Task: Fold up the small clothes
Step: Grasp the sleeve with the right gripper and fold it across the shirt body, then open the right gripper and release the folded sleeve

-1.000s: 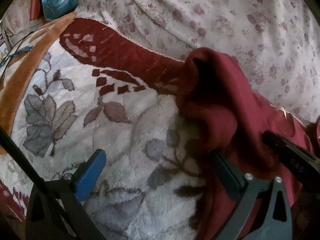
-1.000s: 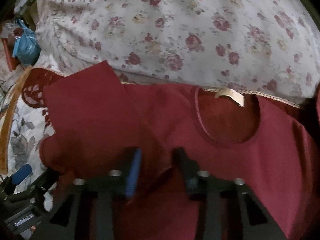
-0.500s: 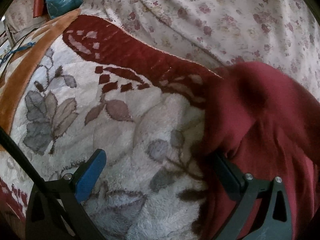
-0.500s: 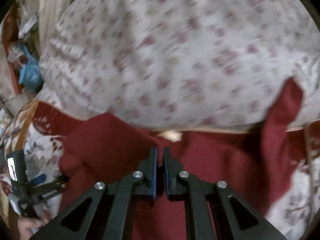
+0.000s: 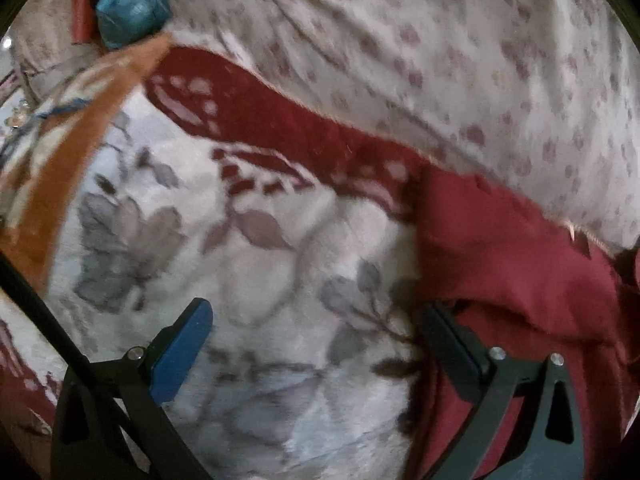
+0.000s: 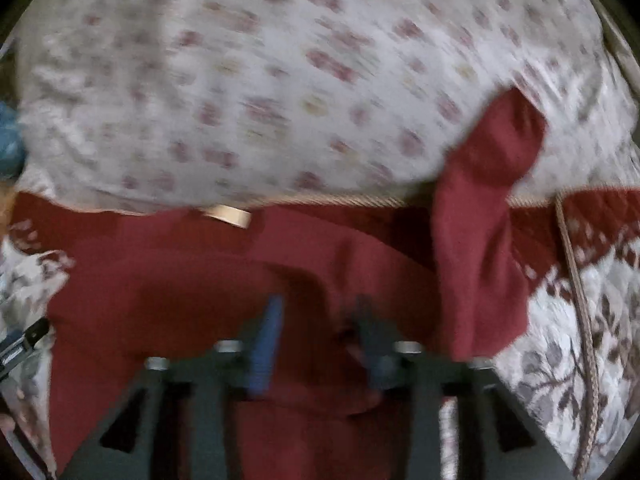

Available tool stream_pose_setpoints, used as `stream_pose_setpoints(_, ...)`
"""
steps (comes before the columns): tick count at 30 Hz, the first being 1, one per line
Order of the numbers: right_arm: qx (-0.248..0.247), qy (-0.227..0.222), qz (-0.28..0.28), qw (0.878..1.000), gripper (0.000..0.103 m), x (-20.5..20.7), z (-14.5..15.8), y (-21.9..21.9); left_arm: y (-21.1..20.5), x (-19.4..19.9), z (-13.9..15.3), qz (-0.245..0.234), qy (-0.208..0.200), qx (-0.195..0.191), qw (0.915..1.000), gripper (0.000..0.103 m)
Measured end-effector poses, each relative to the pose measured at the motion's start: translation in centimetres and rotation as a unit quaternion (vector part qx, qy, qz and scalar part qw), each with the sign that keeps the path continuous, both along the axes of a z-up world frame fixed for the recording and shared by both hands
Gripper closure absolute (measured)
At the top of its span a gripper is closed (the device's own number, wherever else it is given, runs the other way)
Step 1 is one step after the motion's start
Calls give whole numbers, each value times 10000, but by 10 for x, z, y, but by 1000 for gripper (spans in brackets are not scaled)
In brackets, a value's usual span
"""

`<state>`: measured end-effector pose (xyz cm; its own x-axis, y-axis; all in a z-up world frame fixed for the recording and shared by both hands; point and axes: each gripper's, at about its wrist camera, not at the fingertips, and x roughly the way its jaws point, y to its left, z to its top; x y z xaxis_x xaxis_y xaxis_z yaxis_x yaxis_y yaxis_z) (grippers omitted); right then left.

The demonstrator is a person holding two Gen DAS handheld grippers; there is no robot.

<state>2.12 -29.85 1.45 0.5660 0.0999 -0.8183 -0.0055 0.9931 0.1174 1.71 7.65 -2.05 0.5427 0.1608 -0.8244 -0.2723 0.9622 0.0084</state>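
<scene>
A dark red, soft knit small top (image 6: 192, 292) lies flat on a plush cream blanket with grey leaf prints and a red border (image 5: 256, 248), one sleeve (image 6: 484, 240) turned up against a white quilt with small pink flowers (image 6: 280, 80); a beige neck label (image 6: 230, 215) shows at the collar; the left gripper (image 5: 316, 344) sits low over the blanket, jaws wide apart, its right finger against the top's edge; the right gripper (image 6: 316, 340) hovers over the garment, blurred, jaws parted and holding nothing.

your left claw (image 5: 316, 344): fingers spread wide, blue pad on the one side, dark pad on the other. your right claw (image 6: 316, 344): fingers parted by a moderate gap, nothing between them, blurred in its own view.
</scene>
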Motion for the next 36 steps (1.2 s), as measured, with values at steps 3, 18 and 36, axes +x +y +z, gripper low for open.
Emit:
stream_pose_setpoints(3,255,-109,597,9978,45,-2,11,37,8,-2,7,128,-213,-190,9995,0)
stream_pose_setpoints(18,102,526,1274,9904,46,22,-50,113,-28,27,-21,-288,178,88,9994,0)
stream_pose_setpoints(36,224,710,488,9960,41,-9,-40,12,-57,18,-3,-655,-78,167,9977,0)
